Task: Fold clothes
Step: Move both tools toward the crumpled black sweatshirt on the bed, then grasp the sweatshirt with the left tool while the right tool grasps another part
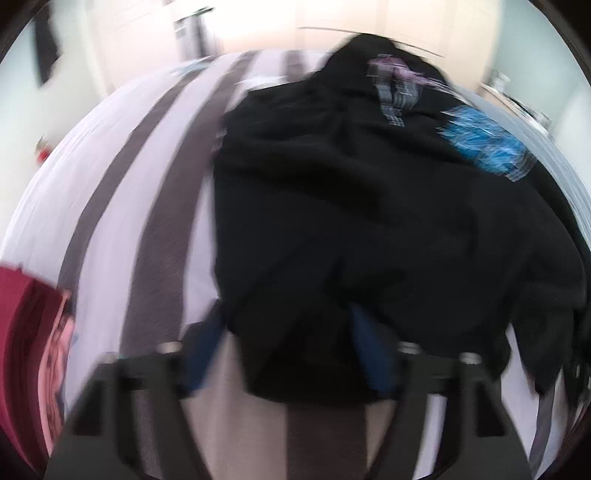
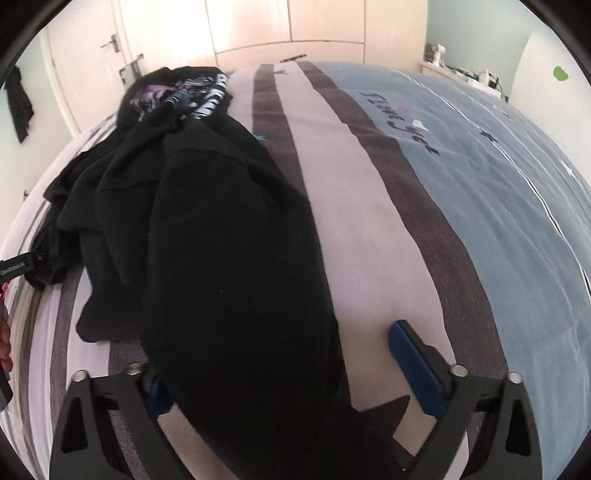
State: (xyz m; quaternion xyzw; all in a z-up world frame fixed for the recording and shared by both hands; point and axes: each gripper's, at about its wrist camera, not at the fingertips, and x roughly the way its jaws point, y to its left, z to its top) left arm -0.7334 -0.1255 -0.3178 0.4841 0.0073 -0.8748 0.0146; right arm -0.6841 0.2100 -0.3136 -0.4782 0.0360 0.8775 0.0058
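A black garment (image 1: 369, 206) with a blue and purple print lies crumpled on the striped bed cover (image 1: 162, 229). My left gripper (image 1: 291, 343) has its blue pads wide apart with the garment's near hem bunched between them; the view is blurred by motion. In the right wrist view the same black garment (image 2: 221, 240) runs from the far left down between my right gripper's (image 2: 280, 365) open jaws. The right blue pad (image 2: 417, 369) is bare; the left pad is mostly hidden under the cloth.
The bed cover (image 2: 498, 184) is blue on the right with white and grey stripes. A red item (image 1: 26, 354) sits at the left edge. A wardrobe (image 2: 288, 26) and door stand behind the bed. The left gripper's tip (image 2: 18, 266) shows at the left edge.
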